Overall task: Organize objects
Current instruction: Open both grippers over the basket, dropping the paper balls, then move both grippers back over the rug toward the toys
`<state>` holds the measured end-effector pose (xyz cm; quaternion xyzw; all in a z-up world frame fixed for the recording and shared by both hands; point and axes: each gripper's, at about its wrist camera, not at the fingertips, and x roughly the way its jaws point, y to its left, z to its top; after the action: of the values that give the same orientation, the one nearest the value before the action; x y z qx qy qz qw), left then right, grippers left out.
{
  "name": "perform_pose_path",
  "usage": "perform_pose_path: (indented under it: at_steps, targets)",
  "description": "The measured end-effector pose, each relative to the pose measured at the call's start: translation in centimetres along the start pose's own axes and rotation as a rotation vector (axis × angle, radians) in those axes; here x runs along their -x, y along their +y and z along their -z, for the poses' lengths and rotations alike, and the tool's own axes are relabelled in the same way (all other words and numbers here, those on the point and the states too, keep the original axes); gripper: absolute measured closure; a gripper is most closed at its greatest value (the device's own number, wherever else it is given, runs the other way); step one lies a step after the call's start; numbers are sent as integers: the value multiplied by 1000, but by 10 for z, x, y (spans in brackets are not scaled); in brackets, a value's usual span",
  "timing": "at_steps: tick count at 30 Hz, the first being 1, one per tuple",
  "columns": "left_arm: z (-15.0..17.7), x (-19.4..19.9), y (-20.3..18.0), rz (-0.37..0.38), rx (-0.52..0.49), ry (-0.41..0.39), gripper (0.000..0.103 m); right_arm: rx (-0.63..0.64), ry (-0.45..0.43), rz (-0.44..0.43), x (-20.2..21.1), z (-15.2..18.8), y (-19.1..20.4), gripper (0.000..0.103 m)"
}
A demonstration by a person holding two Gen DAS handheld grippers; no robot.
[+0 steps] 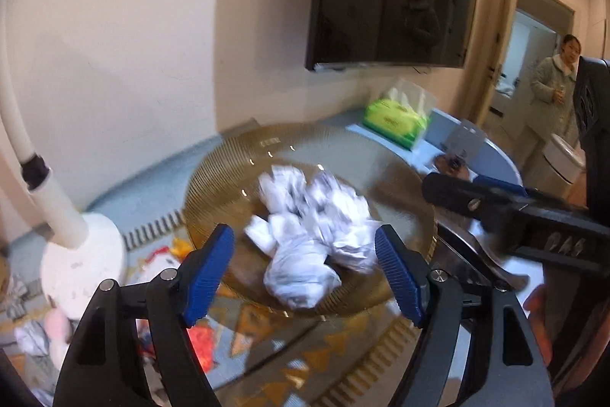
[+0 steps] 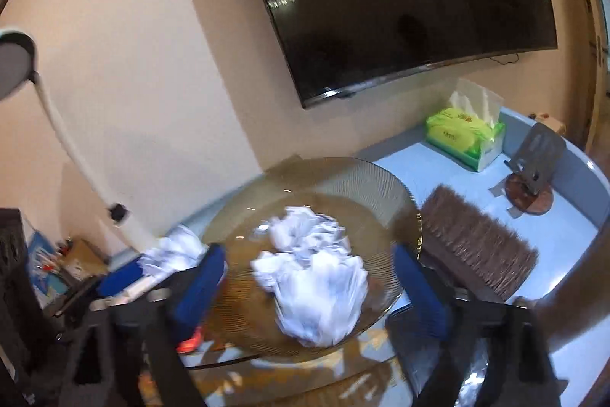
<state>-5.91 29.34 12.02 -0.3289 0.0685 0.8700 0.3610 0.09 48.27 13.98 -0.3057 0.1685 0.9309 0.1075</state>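
Hovering over the ribbed amber glass plate (image 2: 385,185) at frame centre on the tabletop (image 2: 533,216), piled with crumpled white paper wads (image 2: 312,277), roughly four. Left gripper (image 1: 305,271) and right gripper (image 2: 309,287) both gape, empty. Best pinch one wad at a time. One brown brush (image 2: 476,246), one green tissue box (image 2: 463,136).

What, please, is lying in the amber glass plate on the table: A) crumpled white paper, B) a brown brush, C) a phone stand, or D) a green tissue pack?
A: crumpled white paper is heaped in the middle of the amber glass plate, while the brown brush, the green tissue pack and the phone stand all sit outside it on the blue table.
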Motion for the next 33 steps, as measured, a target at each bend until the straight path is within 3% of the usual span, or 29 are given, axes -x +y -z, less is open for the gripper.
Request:
perform_pose_path:
  at_steps: [3, 8, 10, 12, 14, 17, 19, 22, 25, 31, 33]
  targets:
    - [15, 30, 8, -7, 7, -31, 28, -14, 24, -54, 10, 5, -10, 11]
    - [41, 122, 33, -23, 22, -130, 28, 4, 1, -146, 46, 31, 0, 8]
    - [55, 161, 46, -71, 57, -169, 28, 40, 19, -198, 59, 50, 22, 0]
    - [72, 197, 63, -134, 104, -187, 27, 78, 53, -251, 64, 70, 45, 0]
    - [95, 239, 89, -172, 146, -216, 18, 119, 77, -279, 63, 91, 64, 0]
    - [122, 288, 123, -173, 214, -292, 2, 176, 94, -225, 48, 132, 96, 0]
    - [139, 308, 142, -256, 263, -322, 1, 210, 81, -143, 37, 152, 107, 0]
    - [165, 302, 170, -348, 336, -302, 1, 208, 77, -87, 21, 171, 110, 0]
    - [198, 260, 199, -419, 455, -215, 1, 190, 77, -45, 11, 177, 105, 0]
    - [238, 212, 220, -423, 561, -146, 1, 199, 59, -29, 13, 178, 102, 0]
    - [240, 216, 219, -402, 555, -178, 1, 229, 70, -16, 10, 180, 107, 0]
